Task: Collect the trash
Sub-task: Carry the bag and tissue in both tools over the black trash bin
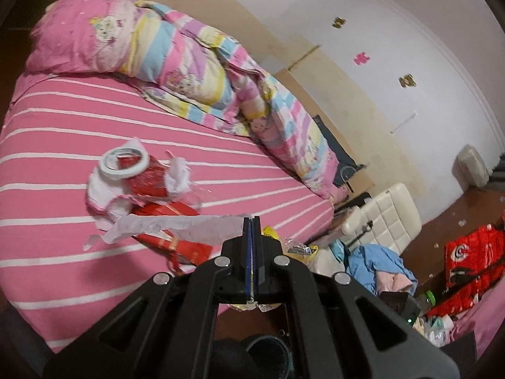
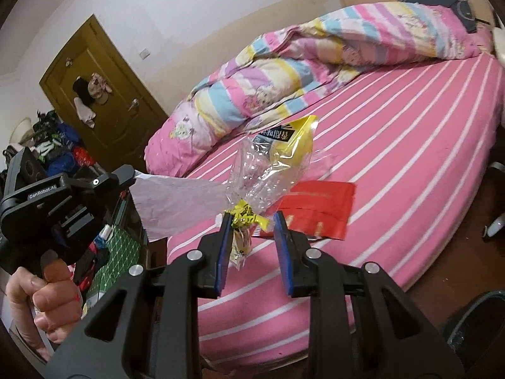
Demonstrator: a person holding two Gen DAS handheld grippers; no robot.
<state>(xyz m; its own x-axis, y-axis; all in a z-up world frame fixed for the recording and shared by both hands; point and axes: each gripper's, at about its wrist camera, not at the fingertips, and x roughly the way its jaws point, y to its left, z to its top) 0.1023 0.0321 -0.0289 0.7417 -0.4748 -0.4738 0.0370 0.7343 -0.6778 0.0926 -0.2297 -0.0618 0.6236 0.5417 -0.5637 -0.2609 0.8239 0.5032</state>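
My left gripper is shut on a long strip of white paper that hangs over the pink striped bed; the gripper also shows in the right wrist view with the paper. Behind the strip lie red wrappers, white tissue scraps and a tape roll. My right gripper is open, its pads on either side of a clear and yellow plastic wrapper that stands between them. A red packet lies just beyond it.
A rolled striped quilt lies along the bed's far side. A dark bin sits below the left gripper and also shows in the right wrist view. A white chair, clothes and red packs crowd the floor. A brown door stands behind.
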